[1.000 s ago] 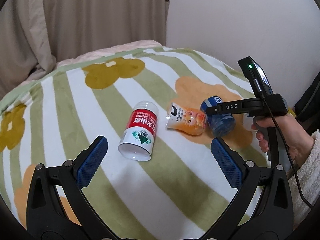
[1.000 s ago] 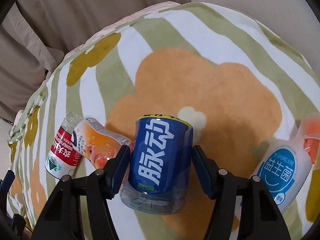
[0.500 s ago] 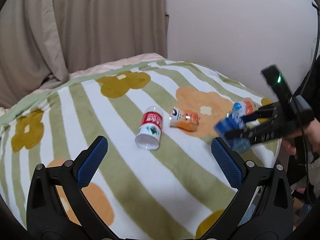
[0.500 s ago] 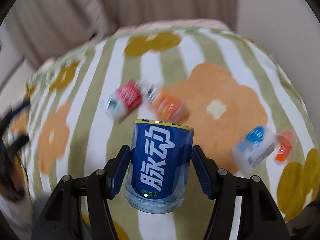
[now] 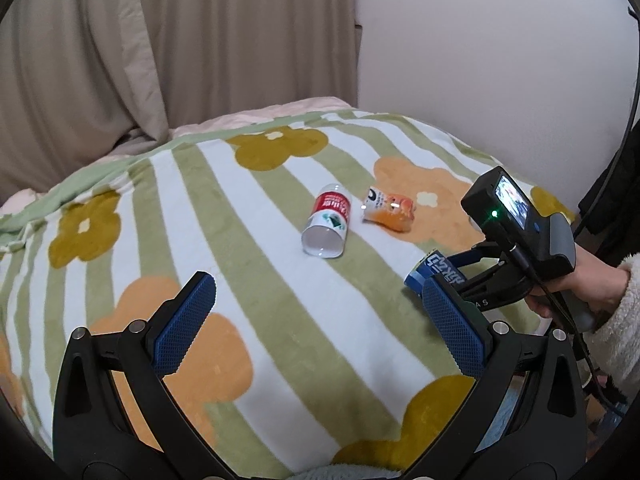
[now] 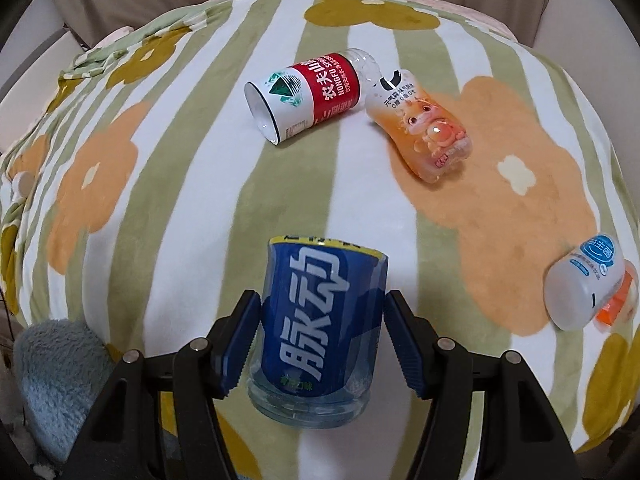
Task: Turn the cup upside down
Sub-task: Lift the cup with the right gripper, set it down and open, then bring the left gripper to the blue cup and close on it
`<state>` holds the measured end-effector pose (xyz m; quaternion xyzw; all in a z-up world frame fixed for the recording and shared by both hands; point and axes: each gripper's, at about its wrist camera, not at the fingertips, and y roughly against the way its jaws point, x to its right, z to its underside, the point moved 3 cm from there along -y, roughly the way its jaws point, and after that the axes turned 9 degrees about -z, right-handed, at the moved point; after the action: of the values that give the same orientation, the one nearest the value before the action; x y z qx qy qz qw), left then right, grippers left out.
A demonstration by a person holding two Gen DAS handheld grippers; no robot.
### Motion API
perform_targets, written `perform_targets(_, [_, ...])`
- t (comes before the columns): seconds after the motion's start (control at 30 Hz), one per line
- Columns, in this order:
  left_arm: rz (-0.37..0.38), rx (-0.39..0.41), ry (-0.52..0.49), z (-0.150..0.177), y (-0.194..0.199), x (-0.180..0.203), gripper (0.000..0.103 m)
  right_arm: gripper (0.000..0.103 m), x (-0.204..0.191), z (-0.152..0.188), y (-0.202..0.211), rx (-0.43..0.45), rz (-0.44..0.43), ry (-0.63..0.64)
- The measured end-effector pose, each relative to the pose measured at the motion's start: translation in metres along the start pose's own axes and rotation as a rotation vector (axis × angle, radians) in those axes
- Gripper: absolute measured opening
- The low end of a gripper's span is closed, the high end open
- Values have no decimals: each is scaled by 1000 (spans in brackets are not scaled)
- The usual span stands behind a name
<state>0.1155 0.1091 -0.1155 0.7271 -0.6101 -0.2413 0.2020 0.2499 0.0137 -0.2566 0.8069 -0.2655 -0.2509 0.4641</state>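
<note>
Cup (image 6: 322,330) between right gripper (image 6: 322,344) fingers

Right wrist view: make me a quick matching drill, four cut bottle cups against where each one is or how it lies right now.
Things:
1. blue-label cup
2. red-label cup
3. orange cartoon cup
4. white cup with blue round label

States:
A. lying on its side on the blanket, open end toward the left
B. lying at the far right, against an orange item
C. clamped between the right gripper fingers
D. lying on the orange flower patch

Pairs: 1-C, 2-A, 3-D, 4-B
</note>
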Motion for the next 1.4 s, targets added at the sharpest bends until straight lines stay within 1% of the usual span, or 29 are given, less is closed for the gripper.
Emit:
perform_targets(0.03, [-1, 0, -2, 1, 1, 0, 103, 60, 0, 0, 0, 2, -5, -6])
perform_targets(0.1, [0, 2, -9, 1, 1, 1, 103, 71, 0, 0, 2, 23, -28, -24])
perform_targets(0.13, [1, 2, -14, 1, 1, 3, 103, 83, 0, 1, 4, 37, -32, -32])
perform_targets(0.17, [5, 3, -21, 1, 1, 4, 103, 93, 0, 1, 6, 48, -36, -42])
perform_targets(0.2, [10, 4, -28, 1, 0, 6, 103, 94, 1, 2, 9, 55, -41, -50])
perform_targets(0.27, [30, 7, -55, 0, -1, 11, 103, 95, 3, 2, 15, 75, -56, -76])
perform_targets(0.33, [73, 22, -148, -5, -2, 22, 103, 103, 5, 6, 27, 98, -71, -97])
perform_targets(0.4, [124, 46, -308, -15, -6, 40, 103, 103, 9, 15, 50, 151, -82, -110])
perform_targets(0.43, [137, 58, -374, -17, -6, 49, 103, 103, 11, 20, 62, 177, -84, -116])
perform_targets(0.47, [160, 76, -483, -22, -9, 63, 103, 103, 13, 27, 75, 196, -79, -123])
perform_targets(0.53, [223, 84, -683, -26, -18, 90, 103, 103, 14, 40, 96, 212, -62, -125])
perform_targets(0.57, [267, 82, -818, -24, -28, 110, 103, 103, 15, 49, 107, 221, -51, -126])
perform_targets(0.63, [318, 69, -1007, -16, -45, 135, 103, 103, 15, 62, 123, 258, -29, -126])
perform_targets(0.67, [339, 60, -1119, -7, -55, 147, 103, 103, 15, 70, 131, 279, -19, -123])
perform_targets(0.7, [350, 57, -1269, 7, -69, 160, 103, 103, 14, 76, 136, 294, -11, -122])
perform_targets(0.73, [351, 57, -1363, 17, -78, 167, 103, 103, 14, 84, 141, 310, -1, -122])
perform_targets(0.77, [366, 52, -1446, 27, -86, 172, 102, 103, 14, 91, 145, 326, 10, -126])
perform_targets(0.8, [383, 45, -1502, 34, -92, 175, 102, 103, 16, 98, 148, 339, 19, -135])
perform_targets(0.9, [421, 41, -1654, 52, -106, 187, 102, 103, 23, 117, 154, 370, 22, -171])
perform_targets(0.97, [444, 67, -1743, 63, -110, 195, 102, 103, 30, 129, 155, 391, 11, -208])
perform_targets(1.07, [476, 62, -1826, 71, -118, 205, 102, 103, 42, 141, 153, 422, -18, -263])
perform_targets(1.13, [483, 38, -1855, 77, -123, 209, 94, 103, 47, 147, 150, 434, -38, -289])
perform_targets(1.17, [486, 15, -1872, 80, -126, 211, 82, 103, 49, 149, 147, 436, -46, -300])
perform_targets(1.2, [484, -18, -1891, 84, -130, 213, 79, 103, 51, 151, 145, 428, -51, -313])
perform_targets(1.27, [470, -18, -1913, 87, -131, 215, 76, 103, 52, 154, 142, 431, -68, -327])
perform_targets(1.3, [472, -34, -1909, 87, -130, 216, 76, 103, 53, 155, 140, 434, -77, -331])
perform_targets(1.33, [474, -71, -1884, 84, -129, 218, 76, 103, 53, 156, 139, 436, -85, -334])
perform_targets(1.37, [469, -148, -1828, 77, -131, 219, 76, 103, 53, 156, 139, 438, -92, -337])
perform_targets(1.4, [458, -199, -1781, 72, -135, 222, 75, 103, 53, 157, 138, 441, -98, -339])
